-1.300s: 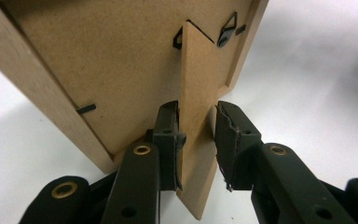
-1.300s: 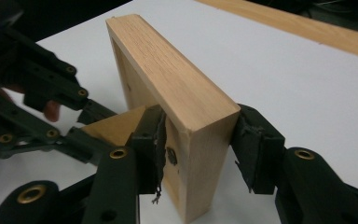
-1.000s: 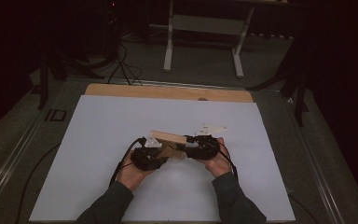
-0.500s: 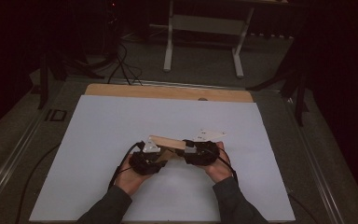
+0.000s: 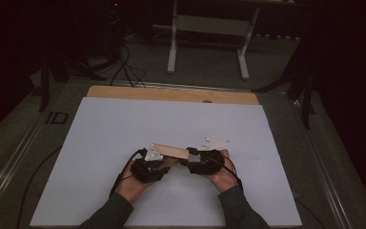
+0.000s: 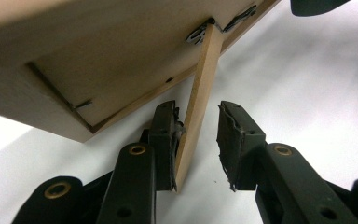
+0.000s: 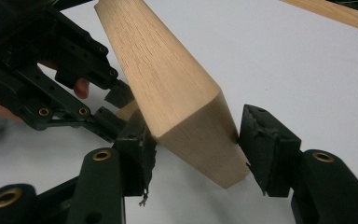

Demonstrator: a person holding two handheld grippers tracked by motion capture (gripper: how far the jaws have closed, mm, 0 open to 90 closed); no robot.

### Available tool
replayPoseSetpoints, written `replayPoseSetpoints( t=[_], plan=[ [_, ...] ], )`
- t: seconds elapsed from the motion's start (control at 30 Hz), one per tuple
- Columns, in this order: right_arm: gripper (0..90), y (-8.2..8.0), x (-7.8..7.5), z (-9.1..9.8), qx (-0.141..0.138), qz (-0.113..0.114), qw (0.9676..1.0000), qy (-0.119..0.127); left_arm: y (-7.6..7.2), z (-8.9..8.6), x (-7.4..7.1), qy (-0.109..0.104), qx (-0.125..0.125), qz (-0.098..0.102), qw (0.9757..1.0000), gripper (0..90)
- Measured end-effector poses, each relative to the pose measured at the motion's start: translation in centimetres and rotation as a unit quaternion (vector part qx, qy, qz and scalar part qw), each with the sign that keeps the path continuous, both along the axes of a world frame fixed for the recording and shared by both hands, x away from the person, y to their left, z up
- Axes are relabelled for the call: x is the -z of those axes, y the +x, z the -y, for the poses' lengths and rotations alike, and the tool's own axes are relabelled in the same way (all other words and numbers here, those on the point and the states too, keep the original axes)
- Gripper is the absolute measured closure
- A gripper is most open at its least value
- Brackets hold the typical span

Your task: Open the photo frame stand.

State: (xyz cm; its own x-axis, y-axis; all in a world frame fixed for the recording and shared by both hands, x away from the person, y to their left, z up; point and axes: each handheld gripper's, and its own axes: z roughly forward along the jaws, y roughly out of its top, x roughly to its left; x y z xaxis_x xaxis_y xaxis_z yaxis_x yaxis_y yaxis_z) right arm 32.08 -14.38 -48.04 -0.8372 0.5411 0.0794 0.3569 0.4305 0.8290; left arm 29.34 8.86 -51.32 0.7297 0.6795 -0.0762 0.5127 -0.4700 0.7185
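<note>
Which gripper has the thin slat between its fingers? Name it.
The left gripper: the thin slat stands between its fingers. The right gripper, fingers just opening, straddles the thick block.

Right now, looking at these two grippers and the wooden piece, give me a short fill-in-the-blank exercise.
1. The thin wooden strip between the jaws of the left gripper touches only ___ of the two pads.
2. A small metal ___ joins that strip to the wooden piece.
3. The end of the wooden piece sits between the jaws of the ___ gripper.
4. The sheet under both grippers is ___.

Missing words: one; hinge; right; white.
The jaws of the right gripper have just been opening, with the wood between them.
</note>
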Motion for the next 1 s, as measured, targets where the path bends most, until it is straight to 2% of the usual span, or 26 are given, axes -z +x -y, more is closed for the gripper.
replayPoseSetpoints(
  t=[0.5,1.0],
  plan=[
    [37.5,-0.4,0.1,-0.2,-0.003,0.005,1.0,0.001,-0.3,-0.8,0.1,-0.005,-0.009,-0.001,0.9999,64.0],
    [36.4,-0.5,0.2,-0.3,-0.01,0.008,0.9999,-0.006,-0.6,-1.5,-0.1,-0.012,-0.007,-0.006,0.9999,60.7]
  ],
)
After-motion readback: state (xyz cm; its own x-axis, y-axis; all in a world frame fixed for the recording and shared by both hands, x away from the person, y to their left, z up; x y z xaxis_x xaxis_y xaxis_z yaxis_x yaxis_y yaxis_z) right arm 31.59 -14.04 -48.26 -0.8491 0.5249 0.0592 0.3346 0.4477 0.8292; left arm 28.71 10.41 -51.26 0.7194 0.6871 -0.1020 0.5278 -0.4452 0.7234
